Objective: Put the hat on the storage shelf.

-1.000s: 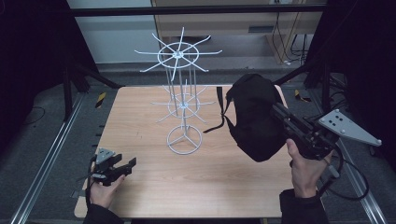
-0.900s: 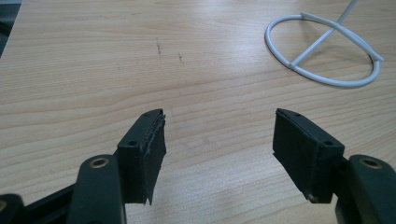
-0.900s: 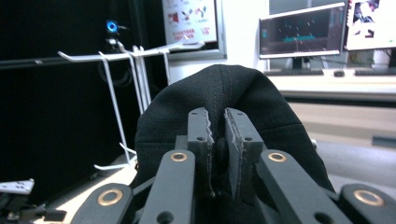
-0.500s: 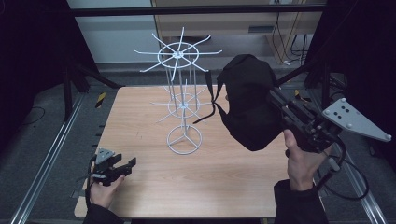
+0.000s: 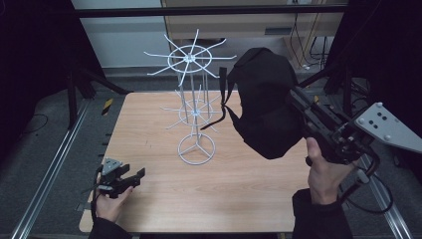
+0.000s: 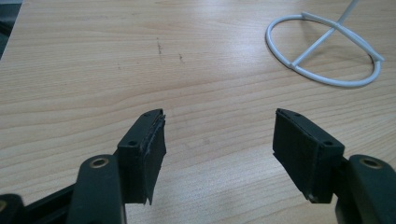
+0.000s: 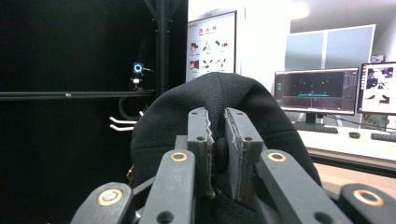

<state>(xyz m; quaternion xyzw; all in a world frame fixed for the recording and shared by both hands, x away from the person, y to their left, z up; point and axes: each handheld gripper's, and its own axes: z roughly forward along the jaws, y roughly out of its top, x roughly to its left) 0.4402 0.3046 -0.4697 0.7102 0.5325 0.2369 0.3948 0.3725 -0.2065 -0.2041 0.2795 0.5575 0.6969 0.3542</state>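
Right gripper [image 5: 298,102] clenched on black cap [image 5: 263,107], held aloft at 3 o'clock of white wire rack [image 5: 191,107]. Left gripper [image 5: 130,175] released, jaws apart, resting at table [image 5: 239,199] 7 o'clock. Risk: thin fabric pinch slips; dangling strap [image 5: 222,107] snags rack prong, tips rack. Wall poster [image 7: 210,44] text too small to read; no brands seen.

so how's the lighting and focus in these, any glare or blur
High view: dim, dark surroundings, black cap nearly featureless, white wire rack stands out. Left gripper view: evenly lit table, sharp, no glare. Right gripper view: bright ceiling light blown out, monitors soft.
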